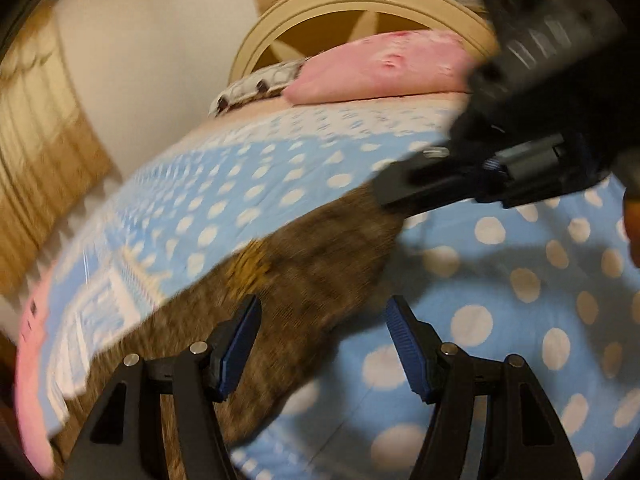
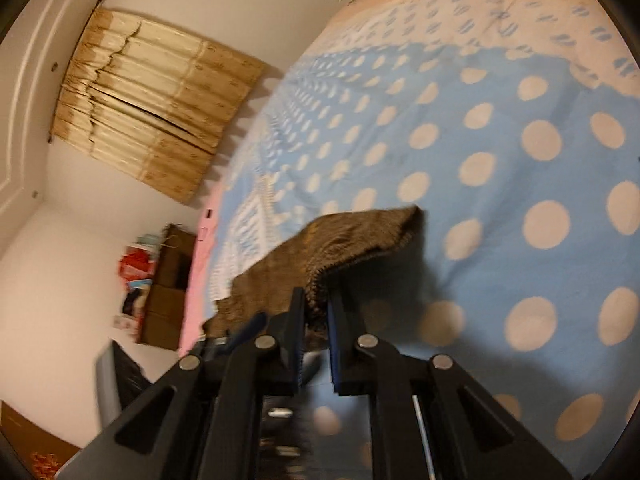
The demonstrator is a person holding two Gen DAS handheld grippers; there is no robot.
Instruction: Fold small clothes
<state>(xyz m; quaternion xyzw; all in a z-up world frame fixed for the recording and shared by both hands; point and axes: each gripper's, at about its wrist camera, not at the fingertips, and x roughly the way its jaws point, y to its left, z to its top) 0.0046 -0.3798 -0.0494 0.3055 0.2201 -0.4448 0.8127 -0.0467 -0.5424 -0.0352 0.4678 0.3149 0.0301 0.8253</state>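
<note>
A small brown knitted garment (image 1: pixel 304 280) hangs lifted above a blue bedspread with white dots (image 1: pixel 500 300). My right gripper (image 2: pixel 316 312) is shut on an edge of the brown garment (image 2: pixel 344 240) and holds it up off the bed. In the left wrist view the right gripper (image 1: pixel 384 196) shows at the upper right, clamped on the cloth's far corner. My left gripper (image 1: pixel 322 320) is open and empty, its fingers just in front of the hanging cloth, which fills the space behind them.
A pink pillow (image 1: pixel 384 68) and a cream headboard (image 1: pixel 360 0) lie at the bed's far end. A tan curtain (image 2: pixel 152 96) hangs on the wall. Cardboard boxes (image 2: pixel 168 292) and clutter stand on the floor beside the bed's pink edge.
</note>
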